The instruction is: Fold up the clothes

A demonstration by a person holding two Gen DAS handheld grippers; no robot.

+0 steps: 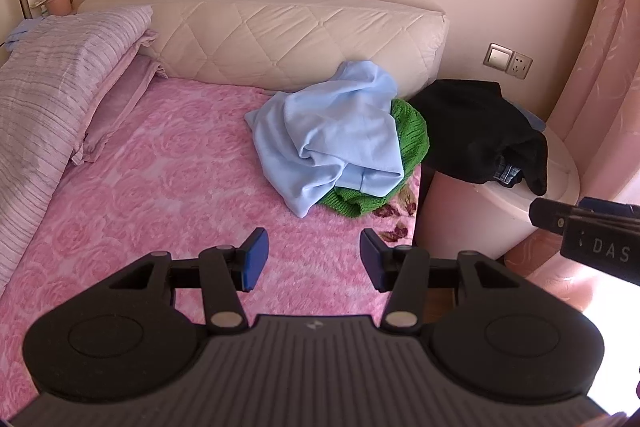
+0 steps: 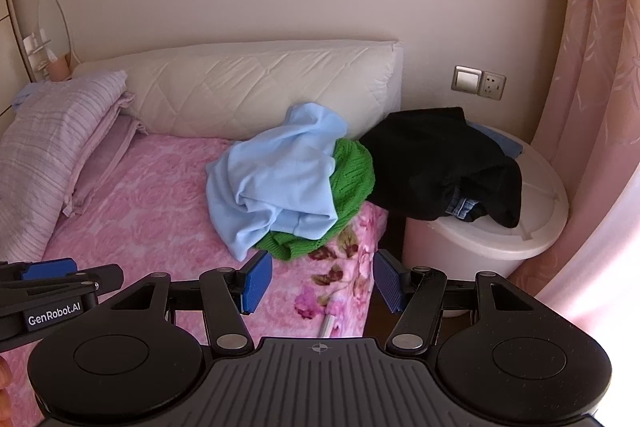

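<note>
Both tongs released: left gripper [image 1: 314, 259] and right gripper [image 2: 323, 281] hold their blue pads wide apart with nothing between them, hovering above the pink bedspread [image 1: 168, 179] near its right edge. Light blue garment [image 1: 332, 139] lies crumpled by the quilted headboard [image 1: 280, 35], draped over a green knit [image 1: 412, 135] that shows at its right and lower edges. Black garment [image 2: 436, 163] is heaped on the round white bedside stand [image 2: 532, 239], just beside the bed, with denim [image 2: 464, 207] showing beneath it. Striped pillow [image 1: 52, 83] sits at left. Pink curtain [image 2: 592, 107] hangs at right.
</note>
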